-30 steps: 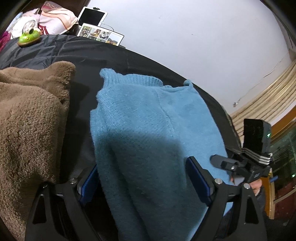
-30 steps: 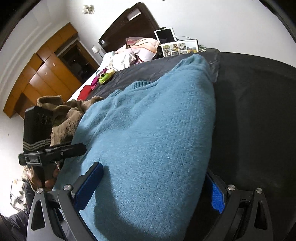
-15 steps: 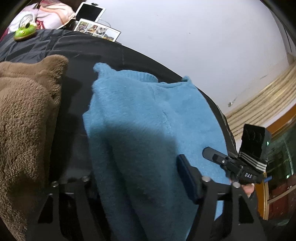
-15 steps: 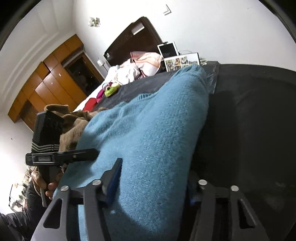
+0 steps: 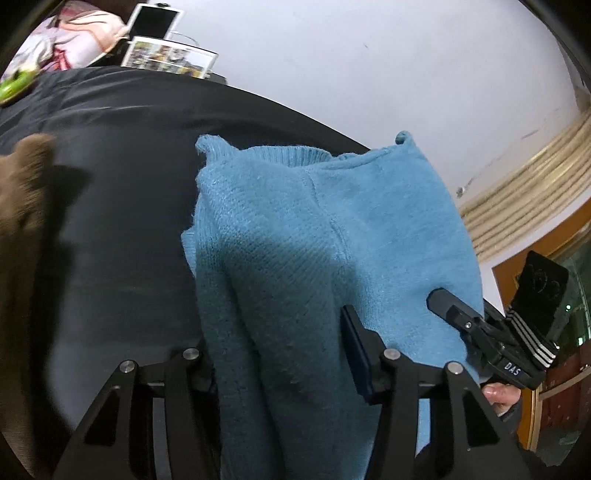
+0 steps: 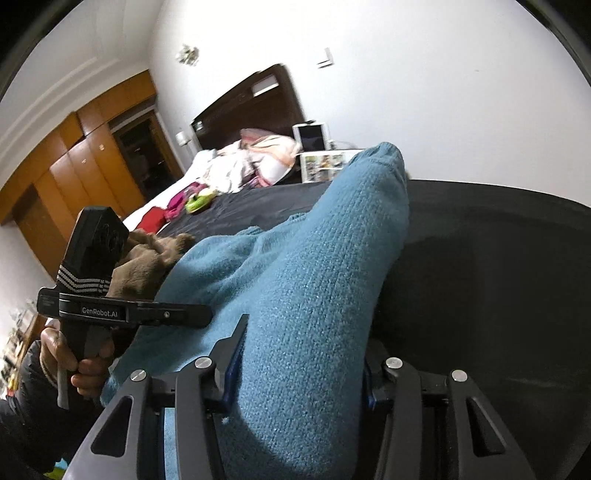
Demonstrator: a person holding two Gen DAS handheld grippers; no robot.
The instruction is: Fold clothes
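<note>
- The left gripper (image 5: 284, 354) fingers are pinching the blue sweater (image 5: 314, 229), which is hiding the left fingertip.
- The right gripper (image 6: 299, 354) fingers are clamping the sweater's other edge on the dark bed (image 6: 480, 266); its hem is lying cut off below.

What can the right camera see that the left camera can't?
Only the right wrist view shows the headboard, the wooden wardrobe and the left gripper seen from the side. Only the left wrist view shows the curtain and the right gripper seen from the side. Both show the blue sweater pinched in each gripper, the brown blanket, the black cover, the tablet and the green toy.
</note>
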